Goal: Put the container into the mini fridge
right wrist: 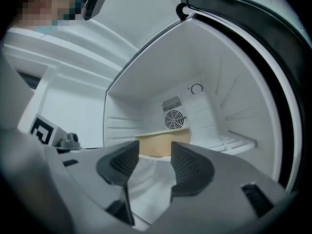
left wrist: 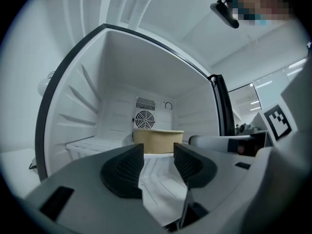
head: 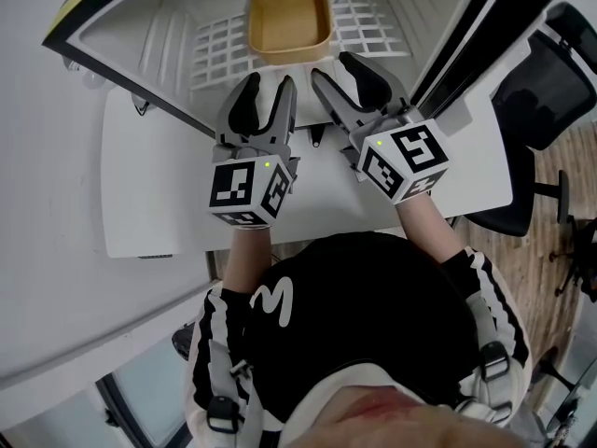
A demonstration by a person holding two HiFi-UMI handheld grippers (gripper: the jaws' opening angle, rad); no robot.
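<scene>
A tan open-topped container (head: 287, 21) stands on the white wire shelf (head: 219, 49) deep inside the open mini fridge, just in front of the round fan (left wrist: 145, 119). The left gripper view shows the container (left wrist: 158, 141) beyond the jaws, and so does the right gripper view (right wrist: 163, 144). My left gripper (head: 268, 96) and right gripper (head: 340, 73) sit side by side at the fridge mouth, short of the container. Both point into the fridge and stand open. Nothing lies between the left gripper's (left wrist: 158, 162) jaws or the right gripper's (right wrist: 155, 160) jaws.
The fridge rests on a white table (head: 159, 203). Its dark-edged open door (head: 457, 54) stands at the right. A black office chair (head: 550, 73) is on the wooden floor further right. Ribbed fridge walls (left wrist: 83, 101) close in on both sides.
</scene>
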